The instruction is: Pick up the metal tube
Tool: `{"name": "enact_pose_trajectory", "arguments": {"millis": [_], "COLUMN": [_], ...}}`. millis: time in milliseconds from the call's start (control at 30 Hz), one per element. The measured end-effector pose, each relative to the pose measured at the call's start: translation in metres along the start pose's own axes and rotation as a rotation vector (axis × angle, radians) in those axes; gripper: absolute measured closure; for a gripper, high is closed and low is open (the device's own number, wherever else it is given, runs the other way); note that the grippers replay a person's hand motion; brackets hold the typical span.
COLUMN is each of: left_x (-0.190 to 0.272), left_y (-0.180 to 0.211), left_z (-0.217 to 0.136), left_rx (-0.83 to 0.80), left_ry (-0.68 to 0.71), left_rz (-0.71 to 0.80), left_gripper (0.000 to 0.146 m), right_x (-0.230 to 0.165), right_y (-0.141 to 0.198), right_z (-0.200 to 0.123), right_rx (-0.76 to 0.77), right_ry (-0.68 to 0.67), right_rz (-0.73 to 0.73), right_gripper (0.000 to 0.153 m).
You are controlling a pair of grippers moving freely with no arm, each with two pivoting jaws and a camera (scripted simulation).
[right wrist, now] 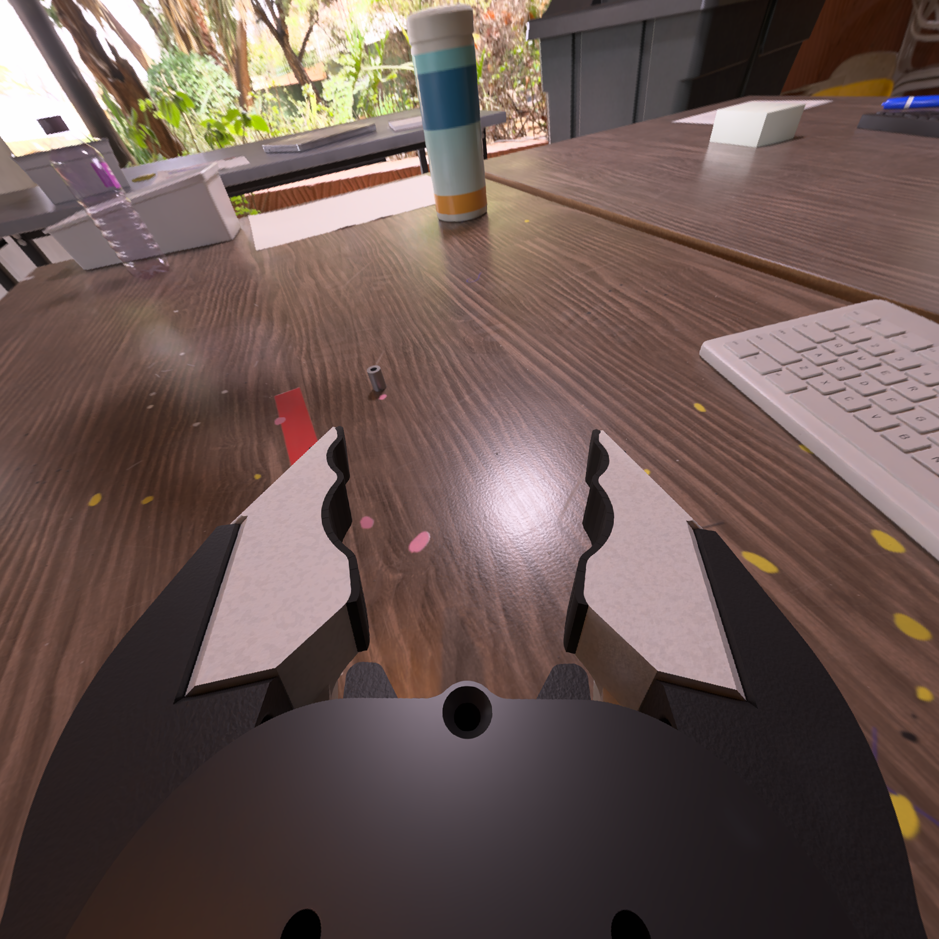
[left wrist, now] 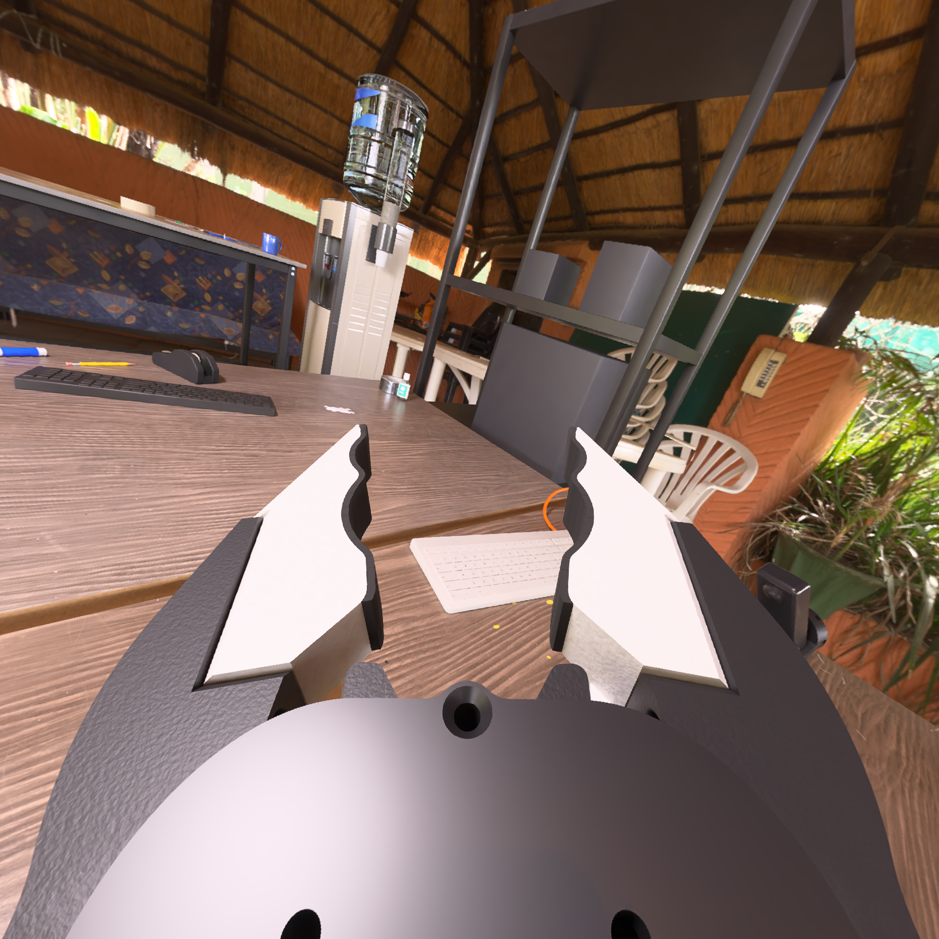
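Note:
The metal tube (right wrist: 376,378) is a small grey hollow cylinder standing on the brown wooden table (right wrist: 457,315), ahead of my right gripper (right wrist: 466,437) and a little left of its centre line. The right gripper is open and empty, above the table and short of the tube. My left gripper (left wrist: 467,432) is open and empty, above the table and pointed toward a white keyboard (left wrist: 488,566). The tube does not show in the left wrist view.
A striped flask (right wrist: 449,117) stands far ahead. A white keyboard (right wrist: 843,396) lies right, a red strip (right wrist: 293,424) by the left finger, a clear bottle (right wrist: 114,213) and white box (right wrist: 167,213) far left. A black keyboard (left wrist: 145,388) and grey shelf rack (left wrist: 635,284) show leftward.

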State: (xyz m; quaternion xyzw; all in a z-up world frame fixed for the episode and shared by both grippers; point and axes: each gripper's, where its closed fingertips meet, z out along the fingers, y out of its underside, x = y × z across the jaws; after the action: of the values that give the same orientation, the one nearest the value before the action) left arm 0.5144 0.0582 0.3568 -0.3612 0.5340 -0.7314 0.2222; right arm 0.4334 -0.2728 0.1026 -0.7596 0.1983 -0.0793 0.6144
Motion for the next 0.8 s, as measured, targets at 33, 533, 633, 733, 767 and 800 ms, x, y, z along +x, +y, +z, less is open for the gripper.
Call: {"name": "enact_pose_trajectory", "arguments": {"millis": [33,533,633,733,767,800], "left_x": [0.002,0.014,0.012,0.009,0.009,0.008], "left_y": [0.0,-0.003,-0.004,-0.006,-0.006,-0.007], "left_z": [0.0,-0.004,-0.006,-0.008,-0.008,-0.008], "left_rx": [-0.002,0.005,0.008,0.017,0.018,0.018], "left_ry": [0.005,0.052,0.054,0.051,0.052,0.052], "left_rz": [0.002,-0.002,-0.008,-0.015,-0.017,-0.019], "left_gripper": [0.069,0.069,0.068,0.069,0.069,0.069], "right_x": [0.0,0.001,0.001,0.002,0.003,0.003], "right_y": [0.003,0.019,0.018,0.018,0.018,0.018], "right_z": [0.004,0.041,0.043,0.044,0.044,0.045], "right_rx": [-0.009,-0.046,-0.041,-0.039,-0.041,-0.045], "right_ry": [0.005,0.012,0.012,0.014,0.015,0.015], "right_rz": [0.001,-0.045,-0.051,-0.052,-0.049,-0.045], "right_gripper": [0.058,0.088,0.088,0.088,0.088,0.088]}}
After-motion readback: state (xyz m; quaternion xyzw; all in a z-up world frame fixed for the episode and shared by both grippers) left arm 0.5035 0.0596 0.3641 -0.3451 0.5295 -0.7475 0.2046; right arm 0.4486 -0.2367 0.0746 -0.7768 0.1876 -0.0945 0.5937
